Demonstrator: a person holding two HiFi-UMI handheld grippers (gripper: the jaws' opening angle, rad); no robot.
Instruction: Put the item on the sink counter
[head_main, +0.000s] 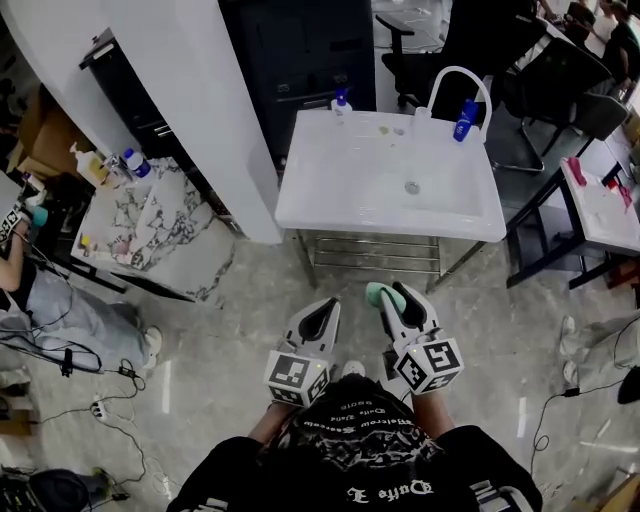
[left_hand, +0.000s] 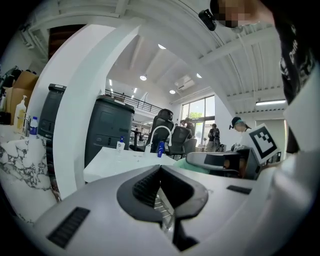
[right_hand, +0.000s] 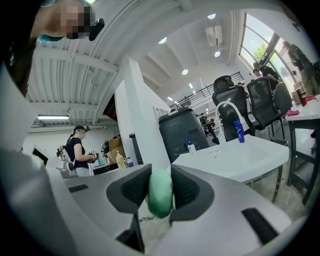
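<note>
A green oval soap bar (right_hand: 160, 194) stands on edge between the jaws of my right gripper (right_hand: 160, 189), which is shut on it. In the head view the soap bar (head_main: 383, 294) pokes out past the right gripper (head_main: 393, 300), above the floor in front of the sink. My left gripper (head_main: 322, 318) is beside it, shut and holding nothing; its ribbed pads (left_hand: 150, 186) meet in the left gripper view. The white sink counter (head_main: 330, 180) lies ahead, with a white faucet (head_main: 460, 90), a blue bottle (head_main: 466, 118) and a small pump bottle (head_main: 342, 102) on its back edge.
A marble-patterned counter (head_main: 180, 240) with several bottles stands to the left beyond a white pillar (head_main: 190, 90). A white table (head_main: 610, 215) and black office chairs (head_main: 450, 40) are at right. A seated person's leg (head_main: 70, 320) and floor cables (head_main: 110, 400) lie at left.
</note>
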